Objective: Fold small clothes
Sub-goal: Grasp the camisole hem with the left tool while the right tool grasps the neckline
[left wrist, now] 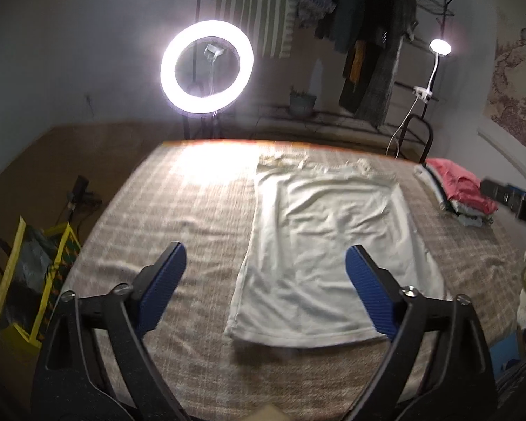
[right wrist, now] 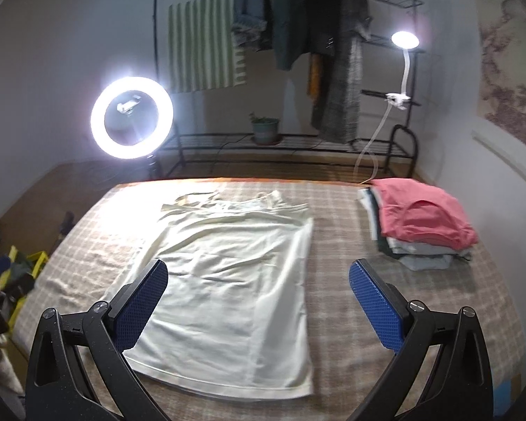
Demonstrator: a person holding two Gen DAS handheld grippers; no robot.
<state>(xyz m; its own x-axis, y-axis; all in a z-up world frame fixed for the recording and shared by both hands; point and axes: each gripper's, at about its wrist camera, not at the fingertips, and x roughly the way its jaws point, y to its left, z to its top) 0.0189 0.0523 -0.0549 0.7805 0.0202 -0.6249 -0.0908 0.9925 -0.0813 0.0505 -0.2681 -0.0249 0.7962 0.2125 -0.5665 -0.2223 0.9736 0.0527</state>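
A pale cream top (left wrist: 329, 245) lies flat on the plaid bedspread (left wrist: 179, 210), one side folded in lengthwise, straps at the far end. It also shows in the right wrist view (right wrist: 235, 273). My left gripper (left wrist: 266, 280) is open and empty, held above the top's near left edge. My right gripper (right wrist: 259, 291) is open and empty, above the top's near right part. The right gripper's black body (left wrist: 515, 200) shows at the right edge of the left wrist view.
A stack of folded clothes with a pink one on top (right wrist: 420, 224) sits at the bed's far right. A ring light (right wrist: 131, 117), a clip lamp (right wrist: 405, 40) and a clothes rack (right wrist: 315, 52) stand beyond the bed. A yellow bag (left wrist: 31, 280) lies on the floor left.
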